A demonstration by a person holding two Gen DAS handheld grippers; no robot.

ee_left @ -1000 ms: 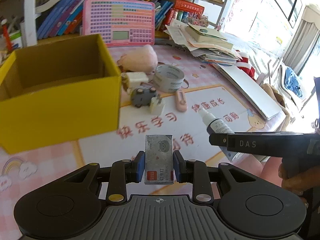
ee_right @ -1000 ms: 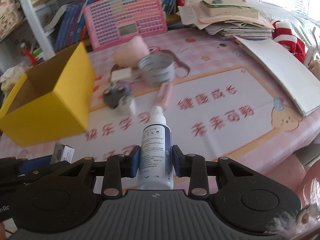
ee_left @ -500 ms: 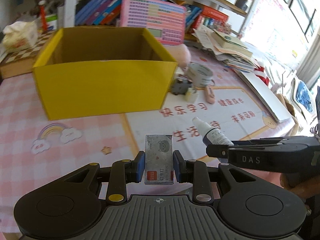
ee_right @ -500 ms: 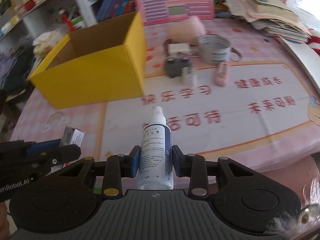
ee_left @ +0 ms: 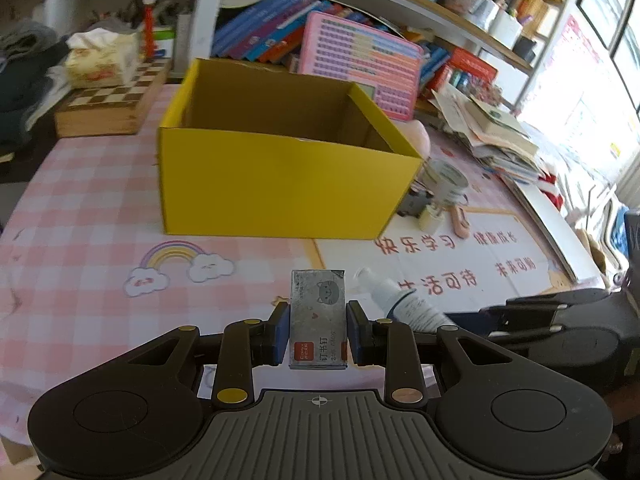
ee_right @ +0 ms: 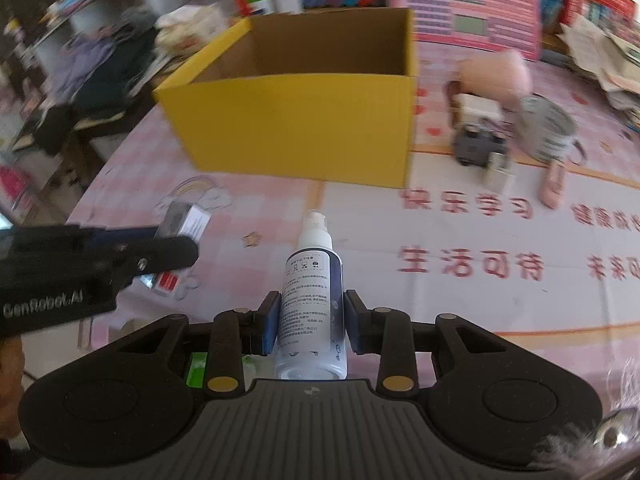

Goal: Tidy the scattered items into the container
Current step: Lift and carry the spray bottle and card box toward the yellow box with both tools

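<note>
My left gripper [ee_left: 318,336] is shut on a small grey staple box [ee_left: 318,312] with a cat print, held above the pink mat in front of the open yellow box [ee_left: 280,184]. My right gripper [ee_right: 311,326] is shut on a white spray bottle [ee_right: 312,300], nozzle pointing toward the yellow box [ee_right: 304,124]. The bottle also shows in the left wrist view [ee_left: 404,304], and the staple box in the right wrist view [ee_right: 186,220]. Right of the box lie a tape roll [ee_left: 444,180], a grey toy car [ee_right: 478,148], a white block [ee_right: 500,172], a pink clip [ee_right: 552,188] and a pink plush [ee_right: 496,76].
A chessboard box [ee_left: 108,104] and tissue pack [ee_left: 100,60] stand at the back left. A pink keyboard toy [ee_left: 360,60] leans on shelved books behind the yellow box. Stacked papers [ee_left: 492,128] and a white board [ee_left: 548,220] lie at the right.
Both grippers have swung left with their items. The yellow box now sits straight ahead of both; the loose items have shifted to the right of view.
</note>
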